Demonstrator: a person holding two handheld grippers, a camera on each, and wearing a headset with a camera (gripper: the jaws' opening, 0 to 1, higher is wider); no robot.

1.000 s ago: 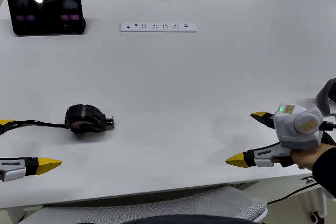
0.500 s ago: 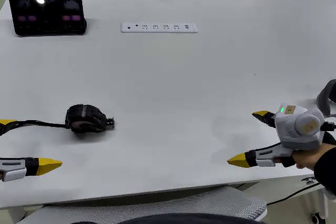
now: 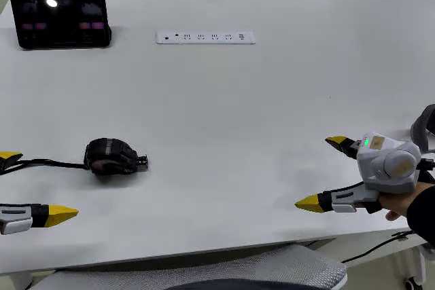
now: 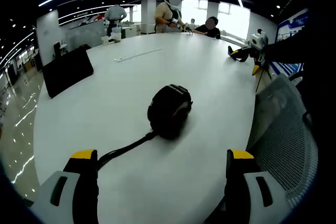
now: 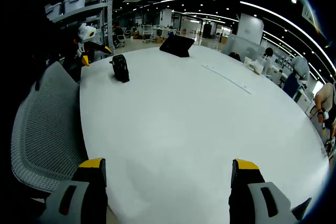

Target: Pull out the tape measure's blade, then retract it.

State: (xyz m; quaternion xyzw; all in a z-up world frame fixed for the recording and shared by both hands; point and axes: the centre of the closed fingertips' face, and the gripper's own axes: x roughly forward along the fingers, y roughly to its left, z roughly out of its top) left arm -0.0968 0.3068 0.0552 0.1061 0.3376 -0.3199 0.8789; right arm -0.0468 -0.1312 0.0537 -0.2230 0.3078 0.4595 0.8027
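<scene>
Barely anything has moved since a second ago: my left claw and right claw wait apart, empty, so next I should pin the tape measure and catch its seemingly right-facing blade hook.

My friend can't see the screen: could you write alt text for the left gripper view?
A black tape measure lies on a white table, its strap trailing toward the left tool, whose yellow-tipped jaws stand apart. The right tool is at the table's far edge; people stand beyond.
</scene>
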